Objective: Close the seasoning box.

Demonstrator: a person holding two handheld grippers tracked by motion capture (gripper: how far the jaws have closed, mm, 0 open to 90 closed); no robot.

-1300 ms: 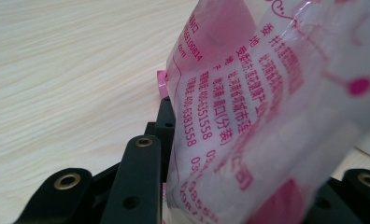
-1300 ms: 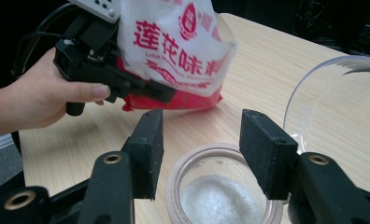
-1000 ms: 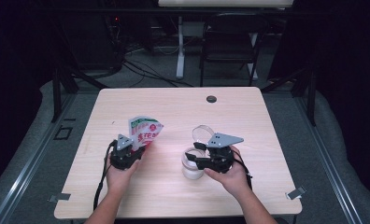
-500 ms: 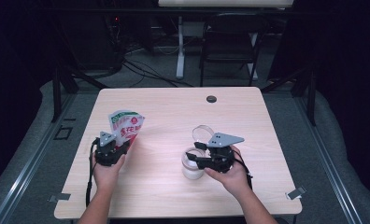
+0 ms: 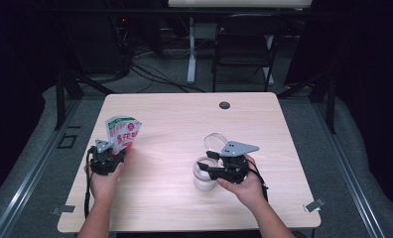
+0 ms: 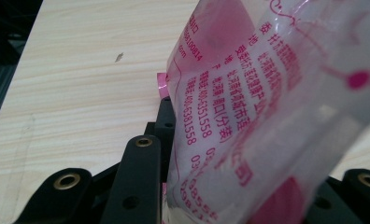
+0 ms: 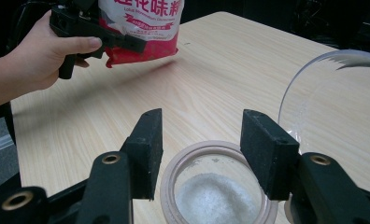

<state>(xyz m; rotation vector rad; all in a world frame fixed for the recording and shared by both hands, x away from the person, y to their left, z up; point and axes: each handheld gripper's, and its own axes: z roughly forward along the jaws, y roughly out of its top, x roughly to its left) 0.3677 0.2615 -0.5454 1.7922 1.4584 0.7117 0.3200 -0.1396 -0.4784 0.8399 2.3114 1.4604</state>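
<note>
A pink-and-white seasoning bag (image 5: 122,131) stands upright near the table's left edge, with my left gripper (image 5: 106,157) shut on its lower end. In the left gripper view the bag (image 6: 267,102) sits between the black jaws and hides the right one. The right gripper view shows the bag (image 7: 143,28) and the left gripper (image 7: 99,39) farther off, above the wood. A glass jar (image 5: 204,177) of white powder (image 7: 211,198) stands right of centre, its hinged lid (image 5: 216,141) raised. My right gripper (image 5: 215,169) has its pads (image 7: 148,149) against the jar's rim (image 7: 174,163).
The pale wooden table (image 5: 184,124) carries a small black round cap (image 5: 225,105) near its far edge. A folding chair (image 5: 244,44) and cables stand on the dark floor beyond. The open lid (image 7: 332,93) rises just right of the right jaw.
My left gripper has carried the bag leftward, away from the jar and toward the table's left edge. The right gripper and the jar have stayed in place.
</note>
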